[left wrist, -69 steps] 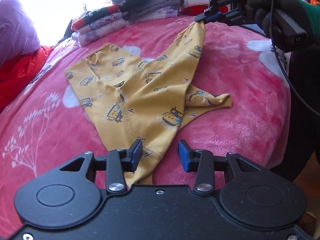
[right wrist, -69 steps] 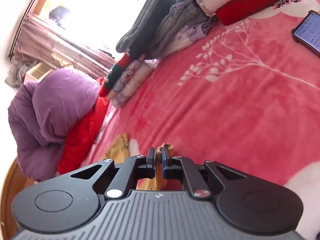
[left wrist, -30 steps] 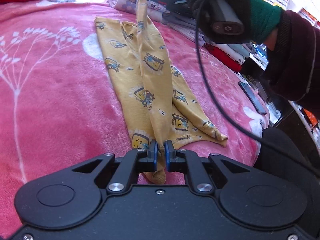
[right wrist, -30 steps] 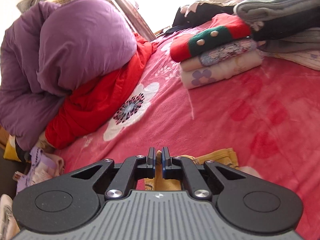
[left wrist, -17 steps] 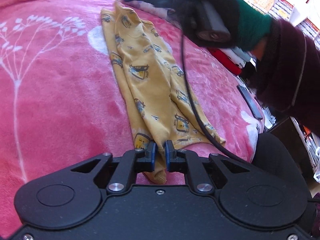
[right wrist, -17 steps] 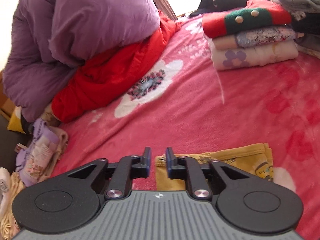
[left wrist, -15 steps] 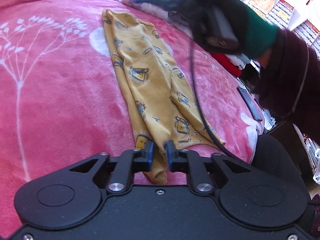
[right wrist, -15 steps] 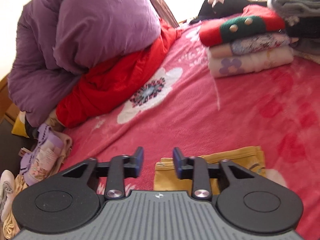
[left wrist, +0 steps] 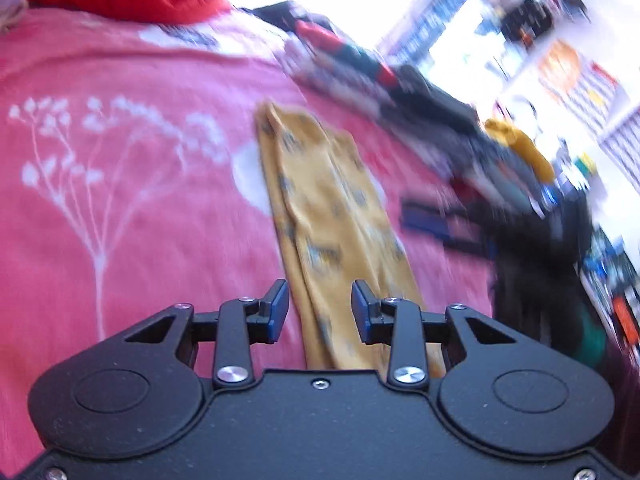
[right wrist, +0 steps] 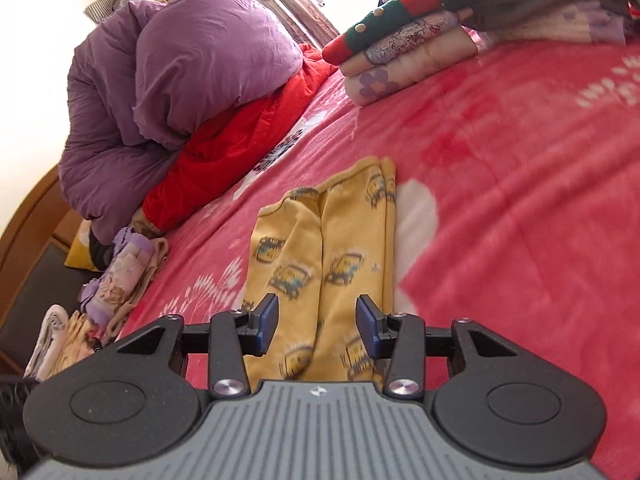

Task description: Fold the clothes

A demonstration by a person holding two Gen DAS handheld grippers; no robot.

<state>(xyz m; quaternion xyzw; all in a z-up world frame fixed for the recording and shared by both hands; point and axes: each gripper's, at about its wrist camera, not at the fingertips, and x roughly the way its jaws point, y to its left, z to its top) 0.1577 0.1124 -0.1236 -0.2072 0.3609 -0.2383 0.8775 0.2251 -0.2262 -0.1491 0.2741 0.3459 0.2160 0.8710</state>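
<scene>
A pair of yellow trousers with a small car print [left wrist: 320,208] lies folded lengthwise, leg over leg, on the pink blanket [left wrist: 120,220]. My left gripper [left wrist: 319,312] stands open above its near end, nothing between the fingers. The same yellow trousers [right wrist: 328,256] show in the right wrist view, flat, with the cuffs pointing away. My right gripper [right wrist: 317,323] is open above them and holds nothing. The left wrist view is blurred by motion; the other gripper [left wrist: 440,220] appears there as a dark smear to the right of the trousers.
A row of folded clothes [right wrist: 408,40] is stacked at the far side of the bed. A purple quilt [right wrist: 172,80] on a red one [right wrist: 248,148] lies at the left. Loose small garments [right wrist: 116,280] hang at the bed's left edge. A gloved hand and dark sleeve [left wrist: 540,280] are at the right.
Both grippers have let go of the trousers and opened wide. The trouser leg has been laid down over the other. Both grippers have drawn back and swung.
</scene>
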